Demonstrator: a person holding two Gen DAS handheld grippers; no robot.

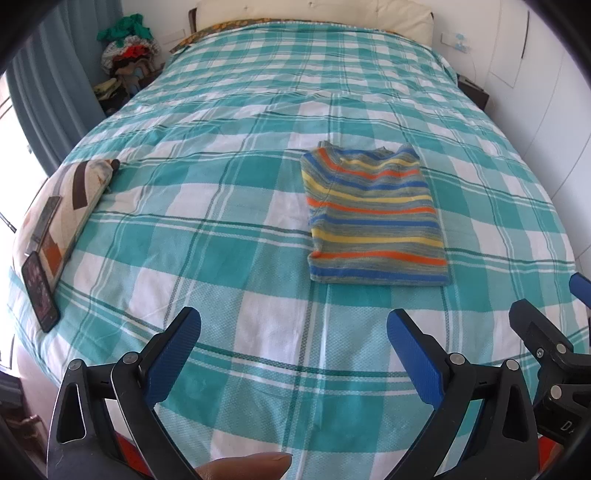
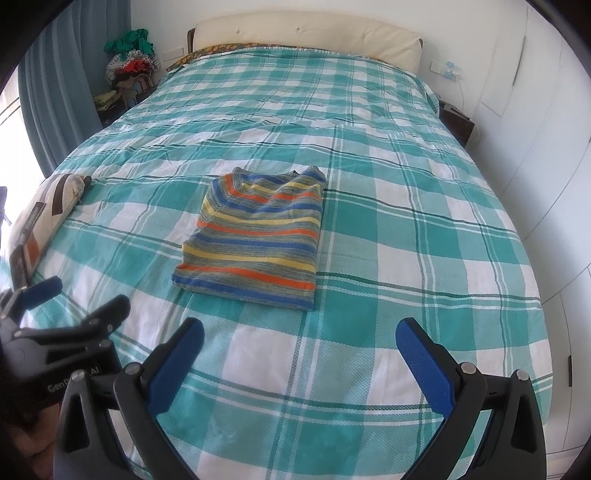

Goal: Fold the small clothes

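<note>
A small striped garment (image 1: 375,218) in blue, orange, yellow and grey lies folded into a neat rectangle on the teal-and-white checked bedspread (image 1: 229,236). My left gripper (image 1: 293,332) hovers open over the near part of the bed, short of the garment and to its left, holding nothing. The right gripper (image 1: 554,302) shows at the right edge of that view. In the right wrist view the folded garment (image 2: 255,236) lies ahead, and my right gripper (image 2: 299,339) stands open and empty just short of its near edge. The left gripper (image 2: 77,295) appears at the lower left there.
A patterned pillow (image 1: 62,210) lies at the bed's left edge with a dark phone (image 1: 40,291) leaning against it. A cream headboard (image 1: 314,14) is at the far end. A heap of clothes (image 1: 127,59) sits beside blue curtains (image 1: 44,92). White wardrobe doors (image 2: 546,147) line the right.
</note>
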